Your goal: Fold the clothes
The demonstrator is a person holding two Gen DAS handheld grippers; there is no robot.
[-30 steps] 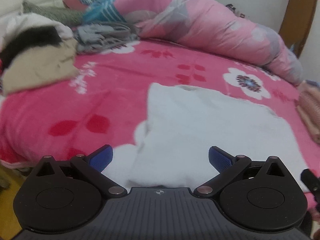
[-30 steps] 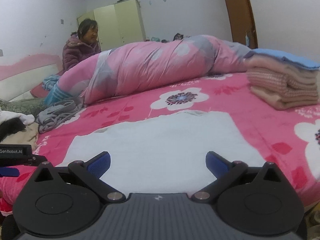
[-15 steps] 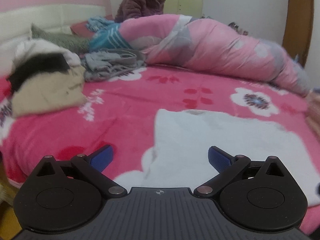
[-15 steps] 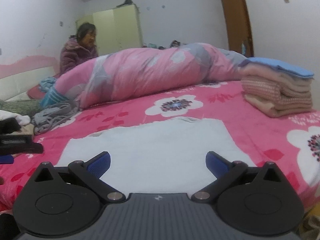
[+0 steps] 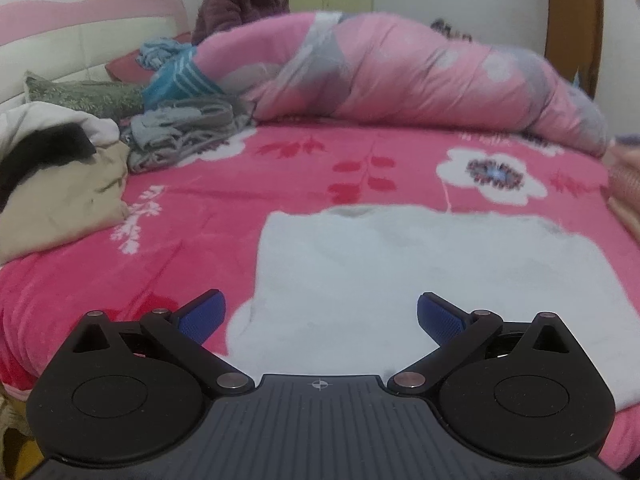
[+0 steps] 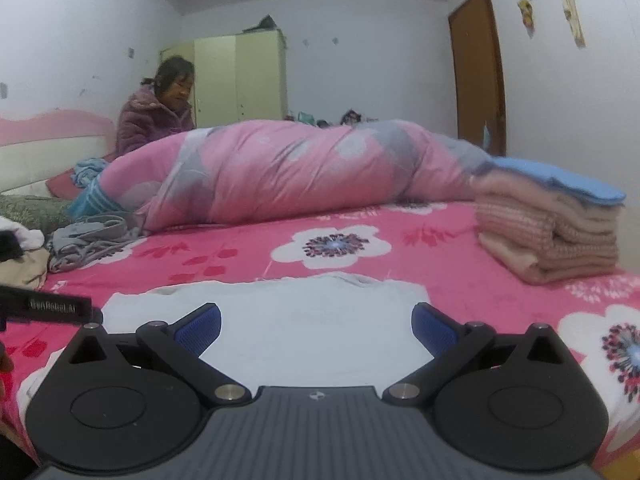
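Edges of the white garment (image 5: 420, 280) show plainly: it lies flat on the bed (image 5: 280, 184) near the front edge, its neckline on the far side and its left edge running back from just beside the left gripper (image 5: 320, 316). Both grippers hang at the near edge of the bed with fingers (image 5: 200, 314) spread wide and nothing between them; the right gripper (image 6: 316, 326) faces the middle of the same garment. Bare pink flowered cover lies open beyond the garment, up to a rolled pink and grey quilt (image 6: 280, 176) stretched across the far side. Left of the garment the cover is free as far as a loose heap of beige, white and black clothes (image 5: 60, 172) and a crumpled grey piece (image 5: 184, 132) behind it. On the right, well apart from the garment, stands a folded stack (image 6: 552, 228) of pinkish knits with a blue piece on top. A person in a purple jacket (image 6: 152, 120) sits behind the quilt by the pink headboard. A pale wardrobe (image 6: 240, 76) and a brown door (image 6: 476, 72) stand against the white walls.
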